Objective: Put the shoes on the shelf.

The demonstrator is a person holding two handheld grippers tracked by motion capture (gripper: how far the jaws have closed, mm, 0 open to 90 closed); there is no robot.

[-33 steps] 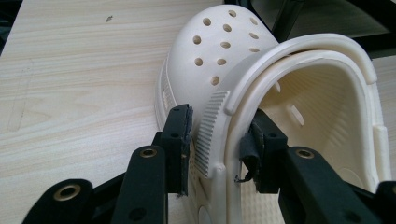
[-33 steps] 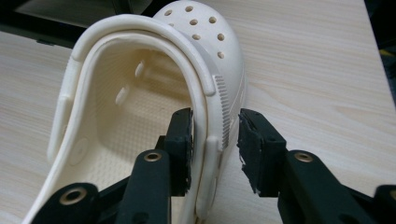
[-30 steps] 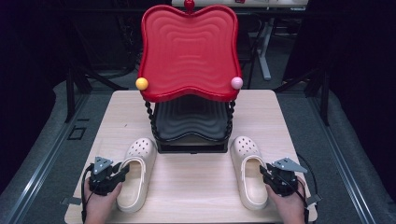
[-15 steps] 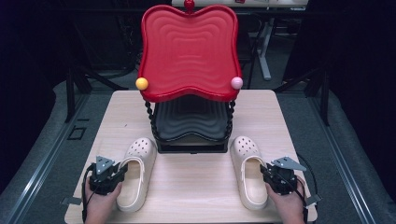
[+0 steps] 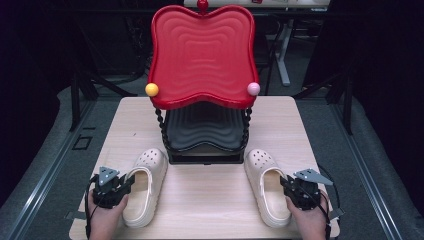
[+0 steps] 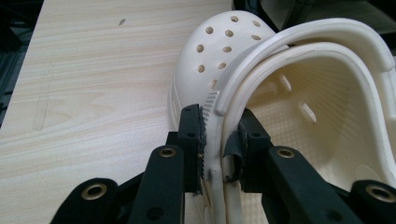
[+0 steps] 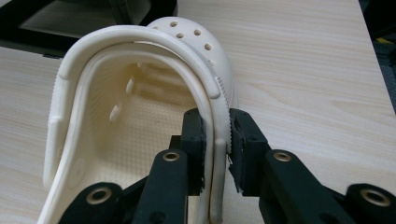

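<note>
Wood table (image 5: 210, 200), red rack (image 5: 200, 55) overhead; close-ups: left gripper (image 6: 219, 140), right gripper (image 7: 215, 140) just closed, pinching clog (image 6: 280, 93) walls.

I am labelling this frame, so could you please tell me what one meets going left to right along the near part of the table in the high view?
left gripper → left clog → right clog → right gripper

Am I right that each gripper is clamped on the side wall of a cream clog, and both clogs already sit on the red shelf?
Partly. Each gripper does pinch a clog's side wall: the left gripper on the left clog, the right gripper on the right clog. But the high view shows both clogs lying on the wooden table, in front of the rack, not on the red shelf.
</note>
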